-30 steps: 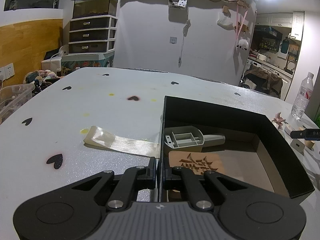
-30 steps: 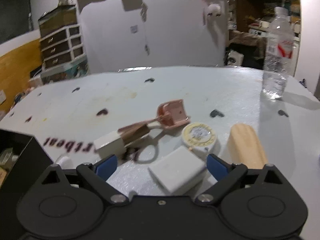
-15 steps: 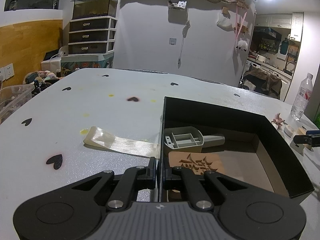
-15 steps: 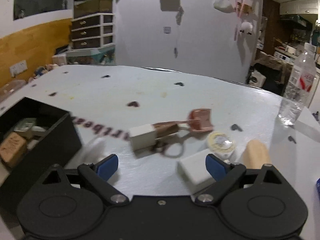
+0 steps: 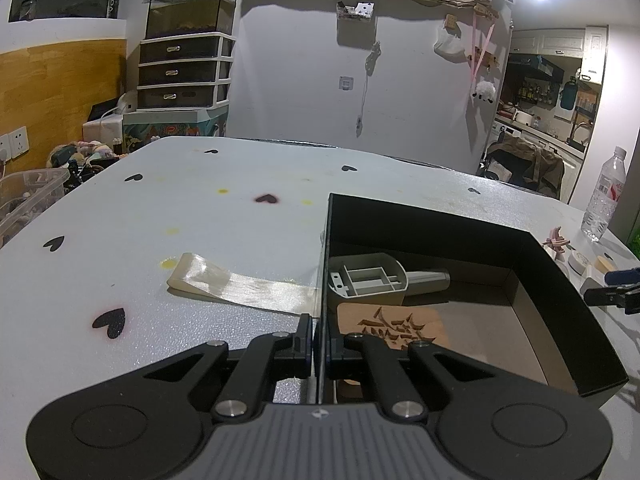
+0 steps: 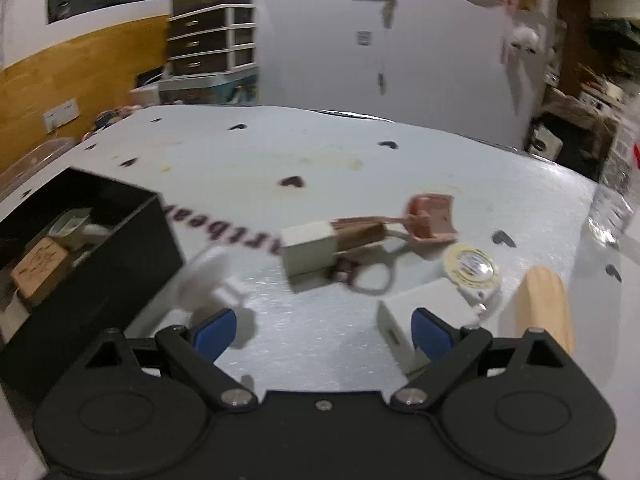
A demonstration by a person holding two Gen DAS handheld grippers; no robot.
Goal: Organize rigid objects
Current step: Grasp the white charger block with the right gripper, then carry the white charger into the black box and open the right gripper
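My left gripper [image 5: 319, 344] is shut on the left wall of the black box [image 5: 440, 220]. Inside the box lie a grey scoop [image 5: 372, 280] and a carved wooden coaster [image 5: 396, 326]. My right gripper [image 6: 323, 334] stands open over bare table to the right of the box [image 6: 100, 248]. Its right pad is next to a flat white block [image 6: 420, 304]. Beyond it lie a white block with a brown piece [image 6: 310, 246], a pink scoop [image 6: 432, 218], a round yellow disc [image 6: 470, 268], a wooden piece [image 6: 544, 304] and a blurred white item [image 6: 208, 276].
A shiny strip of ribbon [image 5: 240, 286] lies on the white table left of the box. A water bottle [image 5: 606, 196] stands at the table's far right corner. A clear plastic bin [image 5: 28, 196] sits off the left edge.
The right wrist view has swung and rolled, so the black box now shows at its left and the loose items sit further right. The left gripper and the box have not moved.
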